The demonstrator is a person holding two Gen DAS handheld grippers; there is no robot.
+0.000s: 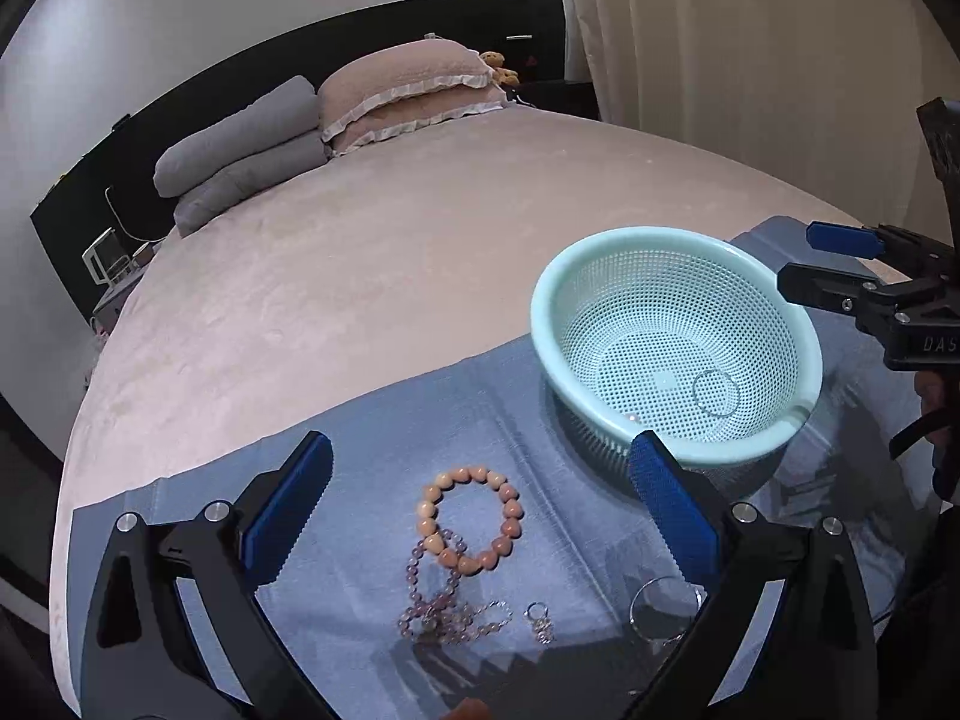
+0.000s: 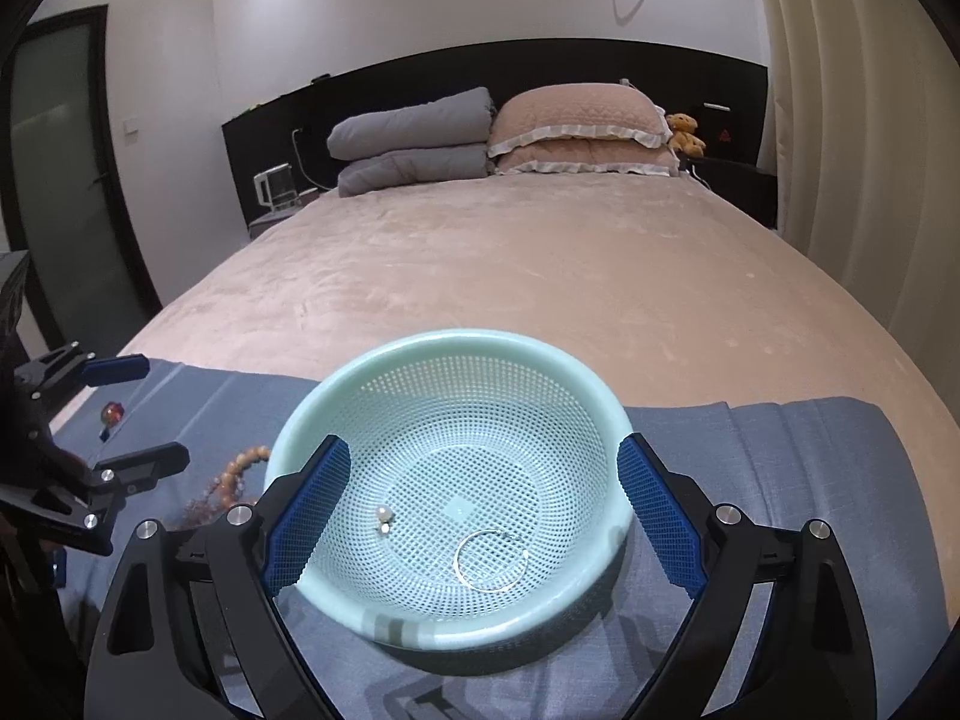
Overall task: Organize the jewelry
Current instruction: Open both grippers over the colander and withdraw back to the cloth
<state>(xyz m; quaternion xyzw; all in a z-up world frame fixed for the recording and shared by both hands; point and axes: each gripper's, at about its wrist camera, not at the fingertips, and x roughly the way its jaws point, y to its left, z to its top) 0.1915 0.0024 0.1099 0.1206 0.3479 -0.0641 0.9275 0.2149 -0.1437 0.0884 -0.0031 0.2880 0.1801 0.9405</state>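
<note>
A pale green perforated basket (image 1: 606,258) (image 2: 336,384) stands on a blue cloth (image 1: 372,420) on the bed. Inside lie a thin silver bangle (image 2: 491,560) (image 1: 714,393) and a small pearl earring (image 2: 383,518). On the cloth in the left wrist view lie a peach bead bracelet (image 1: 470,519), a purple bead bracelet (image 1: 441,606), a small silver ring piece (image 1: 539,620) and a clear bangle (image 1: 663,609). My left gripper (image 1: 480,498) is open and empty, over the peach bracelet. My right gripper (image 2: 483,501) is open and empty, its fingers on either side of the basket.
The blue cloth (image 2: 780,468) covers the bed's near end. A small red bead item (image 2: 111,411) lies at the cloth's left part. Grey folded bedding (image 2: 414,138), pink pillows (image 2: 582,126) and a teddy bear (image 2: 686,133) sit at the headboard. Curtains (image 2: 852,120) hang on the right.
</note>
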